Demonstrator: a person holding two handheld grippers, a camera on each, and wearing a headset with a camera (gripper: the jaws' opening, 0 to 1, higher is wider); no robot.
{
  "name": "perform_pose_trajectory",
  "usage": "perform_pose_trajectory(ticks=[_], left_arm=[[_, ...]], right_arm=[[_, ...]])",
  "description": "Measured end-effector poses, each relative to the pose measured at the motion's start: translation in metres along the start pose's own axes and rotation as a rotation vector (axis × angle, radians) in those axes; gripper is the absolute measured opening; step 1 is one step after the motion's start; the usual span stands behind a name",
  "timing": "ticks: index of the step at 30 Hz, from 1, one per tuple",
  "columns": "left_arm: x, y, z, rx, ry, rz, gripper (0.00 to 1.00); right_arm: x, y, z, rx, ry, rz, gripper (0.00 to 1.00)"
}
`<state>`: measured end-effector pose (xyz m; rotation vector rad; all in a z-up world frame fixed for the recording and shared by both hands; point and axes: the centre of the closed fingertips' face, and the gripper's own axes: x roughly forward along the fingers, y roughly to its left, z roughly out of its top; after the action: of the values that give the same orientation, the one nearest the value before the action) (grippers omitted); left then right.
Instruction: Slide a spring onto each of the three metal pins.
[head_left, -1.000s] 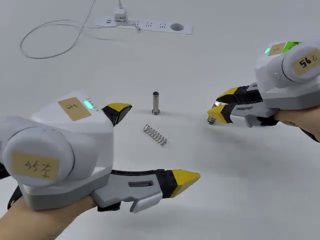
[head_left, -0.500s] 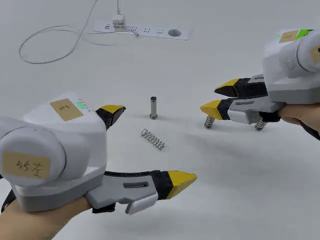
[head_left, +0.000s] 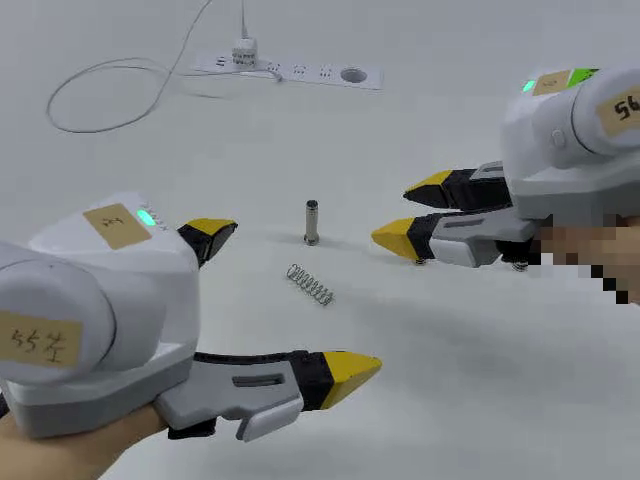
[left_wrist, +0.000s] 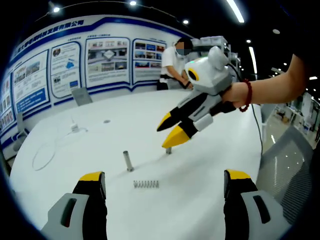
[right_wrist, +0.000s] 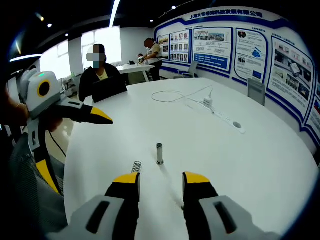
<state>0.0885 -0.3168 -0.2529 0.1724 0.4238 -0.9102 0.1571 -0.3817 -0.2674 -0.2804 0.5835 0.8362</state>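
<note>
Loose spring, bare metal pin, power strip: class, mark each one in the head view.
loose spring (head_left: 310, 284), head view, middle coils.
bare metal pin (head_left: 312, 222), head view, mid-shaft.
power strip (head_left: 305, 73), head view, top face.

One bare pin (head_left: 312, 221) stood mid-table, with one loose spring (head_left: 310, 284) near it. A second pin (left_wrist: 169, 150) and seemingly a third pin (head_left: 519, 266) stood half-hidden to the right. There were two grippers, the left gripper (left_wrist: 165, 176) and right gripper (head_left: 392, 213), and one power strip (head_left: 290, 71) far off.

Table (head_left: 450, 400) holds 1 bare pin (head_left: 312, 222), 1 loose spring (head_left: 310, 284), power strip (head_left: 300, 72).
</note>
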Motion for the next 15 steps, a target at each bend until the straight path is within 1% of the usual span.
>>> perform_pose_trajectory(ticks=[7,11,15], left_arm=[[-0.006,0.004,-0.001,-0.011,-0.01,0.024,1.0],[-0.011,0.006,-0.001,-0.017,-0.015,0.039,1.0],[-0.015,0.007,-0.003,-0.024,-0.017,0.049,1.0]], right_arm=[[0.012,0.017,-0.002,0.006,0.008,0.029,0.35],[0.02,0.025,-0.006,0.0,0.024,0.04,0.35],[0.027,0.033,-0.009,0.018,0.028,0.054,0.35]])
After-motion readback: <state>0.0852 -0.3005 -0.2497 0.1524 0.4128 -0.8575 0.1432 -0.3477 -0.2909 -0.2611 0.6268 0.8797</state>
